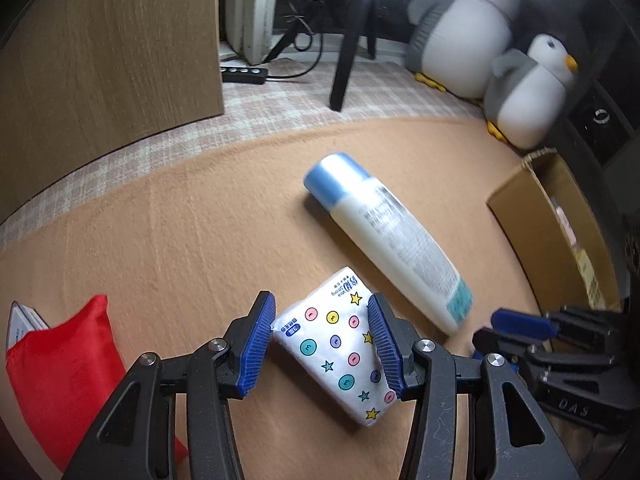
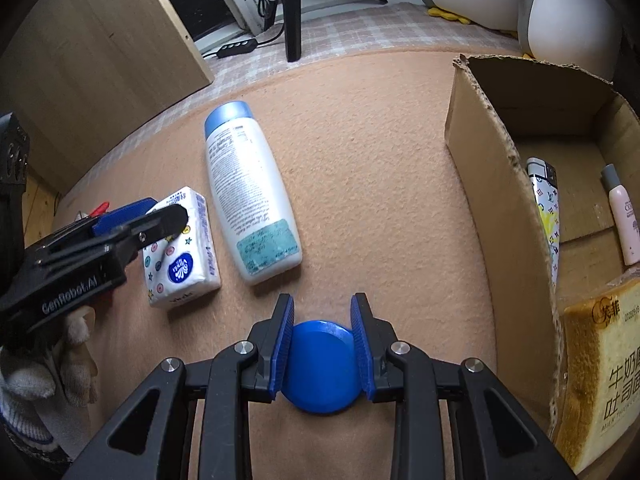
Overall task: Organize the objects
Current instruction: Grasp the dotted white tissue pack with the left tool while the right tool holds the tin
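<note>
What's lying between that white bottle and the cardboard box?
Nothing: in the right wrist view, only bare tan mat lies between the white bottle and the cardboard box.

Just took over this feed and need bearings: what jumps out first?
The left gripper straddles a patterned tissue pack on the tan mat, beside a white bottle lying flat. The right gripper is shut on a blue disc, next to an open cardboard box already holding a few items.

black grippers [image 1: 322, 348], ribbed blue pads [image 2: 362, 344], white knit glove [image 2: 44, 376]
</note>
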{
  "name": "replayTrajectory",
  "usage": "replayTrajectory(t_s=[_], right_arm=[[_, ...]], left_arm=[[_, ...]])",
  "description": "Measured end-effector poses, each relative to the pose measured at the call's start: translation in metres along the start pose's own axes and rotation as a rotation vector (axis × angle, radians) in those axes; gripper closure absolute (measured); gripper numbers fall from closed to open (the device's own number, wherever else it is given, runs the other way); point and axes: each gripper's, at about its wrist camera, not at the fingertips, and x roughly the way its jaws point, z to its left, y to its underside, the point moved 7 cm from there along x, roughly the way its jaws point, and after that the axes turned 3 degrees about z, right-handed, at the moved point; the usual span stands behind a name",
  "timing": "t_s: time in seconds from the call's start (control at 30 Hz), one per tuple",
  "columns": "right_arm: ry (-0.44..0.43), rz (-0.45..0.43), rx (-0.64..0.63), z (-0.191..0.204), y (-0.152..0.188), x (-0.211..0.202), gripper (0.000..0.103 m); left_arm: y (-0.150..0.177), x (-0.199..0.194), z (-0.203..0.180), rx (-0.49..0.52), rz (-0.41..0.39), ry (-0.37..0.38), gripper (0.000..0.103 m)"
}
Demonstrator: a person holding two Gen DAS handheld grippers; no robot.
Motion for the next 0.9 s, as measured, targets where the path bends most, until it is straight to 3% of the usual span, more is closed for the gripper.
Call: replayTrajectory(t_s=[0.4,0.6,0.67,0.7,0.8,0.9], right_arm=[[0.014,-0.002,-0.072,0.006,0.024,-0.008,0.076],[0.035,-0.002,-0.134,0.010,0.034,-0.010,0.076],[-0.002,-0.012,-0.104,0.010,0.033,-0.013,0.071],[-0.012,-0.014,-0.081,0.008,0.034,-0.014,0.062],[-0.021,-0.036,-0.056,0.008,0.036,-0.021,0.050],[-0.015,-0.037,-0.083,0.010,0.043,-0.023,0.048]], left_arm=[[0.060,-0.025,-0.024,0.140,-0.008,-0.012,0.050],[0.082,-0.036,-0.026,0.135,-0.014,-0.007,0.050],[0.084,-0.040,-0.026,0.117,-0.026,-0.023,0.050],[0.086,-0.043,-0.025,0.102,-0.034,-0.042,0.049],[0.089,-0.052,-0.020,0.035,-0.065,-0.060,0.027],[0.094,-0.056,-0.017,-0.046,-0.070,-0.024,0.023]])
